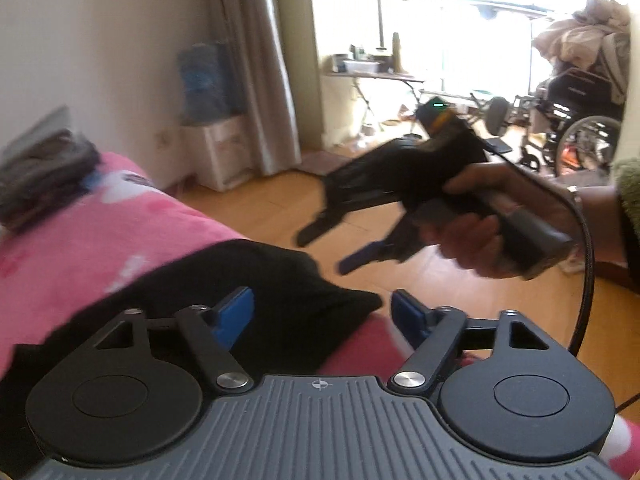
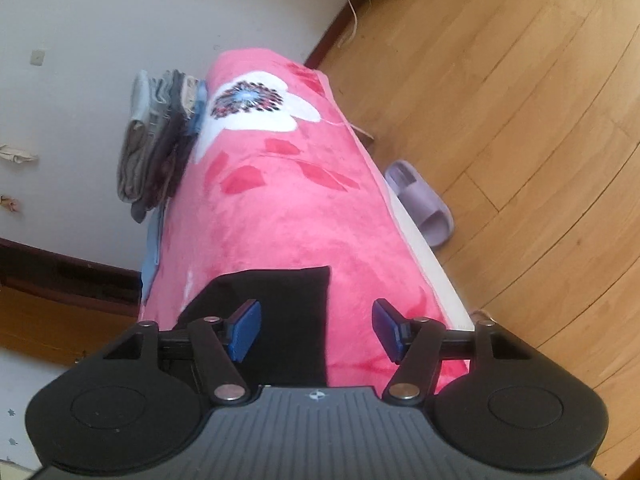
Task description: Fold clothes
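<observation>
A black garment (image 1: 260, 280) lies flat on a bed covered by a pink flowered blanket (image 1: 80, 240). My left gripper (image 1: 322, 314) hovers over the garment's right corner, its blue pads wide apart and touching nothing. In the left wrist view a hand holds my right gripper (image 1: 330, 248) in the air beyond the bed's edge, fingers apart and empty. From the right wrist view, my right gripper (image 2: 316, 328) stands open just above the black garment (image 2: 280, 304), whose right edge runs between the pads, on the pink blanket (image 2: 280, 200).
A stack of folded clothes (image 2: 156, 144) sits at the far end of the bed by the wall. A lilac slipper (image 2: 424, 204) lies on the wooden floor (image 2: 520, 120) beside the bed. A wheelchair (image 1: 580, 120), a folding table (image 1: 372, 74) and a white cabinet (image 1: 218, 152) stand beyond.
</observation>
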Demonstrator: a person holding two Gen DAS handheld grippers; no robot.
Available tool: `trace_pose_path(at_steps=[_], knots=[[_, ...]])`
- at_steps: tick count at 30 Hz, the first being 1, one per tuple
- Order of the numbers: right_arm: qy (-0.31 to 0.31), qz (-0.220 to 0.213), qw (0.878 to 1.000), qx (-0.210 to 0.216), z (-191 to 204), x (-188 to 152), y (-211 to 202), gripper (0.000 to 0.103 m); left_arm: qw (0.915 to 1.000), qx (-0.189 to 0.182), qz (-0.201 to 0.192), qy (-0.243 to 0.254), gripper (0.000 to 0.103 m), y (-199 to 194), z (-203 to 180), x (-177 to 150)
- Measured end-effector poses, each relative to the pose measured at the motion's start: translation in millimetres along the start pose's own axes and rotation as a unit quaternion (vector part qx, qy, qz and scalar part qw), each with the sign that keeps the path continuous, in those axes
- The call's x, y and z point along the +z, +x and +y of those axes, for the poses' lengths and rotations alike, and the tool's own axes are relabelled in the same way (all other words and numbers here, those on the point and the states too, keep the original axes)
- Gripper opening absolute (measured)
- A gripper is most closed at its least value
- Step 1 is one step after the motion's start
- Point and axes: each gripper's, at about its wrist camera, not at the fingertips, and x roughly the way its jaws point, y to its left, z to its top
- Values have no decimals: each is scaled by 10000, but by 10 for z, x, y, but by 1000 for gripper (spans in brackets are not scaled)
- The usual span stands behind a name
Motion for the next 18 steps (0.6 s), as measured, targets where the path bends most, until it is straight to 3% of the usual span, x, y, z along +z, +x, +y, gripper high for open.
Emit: trace_pose_path(at_steps=[2, 7, 10, 12, 14, 15, 18], knots=[[77, 25, 10000, 35, -43, 30, 73, 64, 9999, -108, 76, 15, 59, 108, -15, 5], [173, 35, 9997, 196, -60, 42, 187, 64, 9994, -298, 185, 55, 49, 258, -82, -3], [153, -61, 9996, 226, -32, 23, 187, 58, 9990, -311, 295, 146, 31, 331, -140, -23], [73, -109, 9997, 214, 10, 9, 178, 34, 9991, -255, 331, 104, 17, 369, -144, -31], [-75, -214, 9997, 109, 76, -1, 144, 19, 9994, -206, 287, -40, 0, 378, -115, -32], [-159, -303, 9994, 62, 111, -7, 115, 9, 9994, -195, 255, -118, 0, 375, -97, -25], [-365, -571, 9977, -45, 239, -18, 2, 4, 9991, -186, 46, -392, 0, 312, -19, 5]])
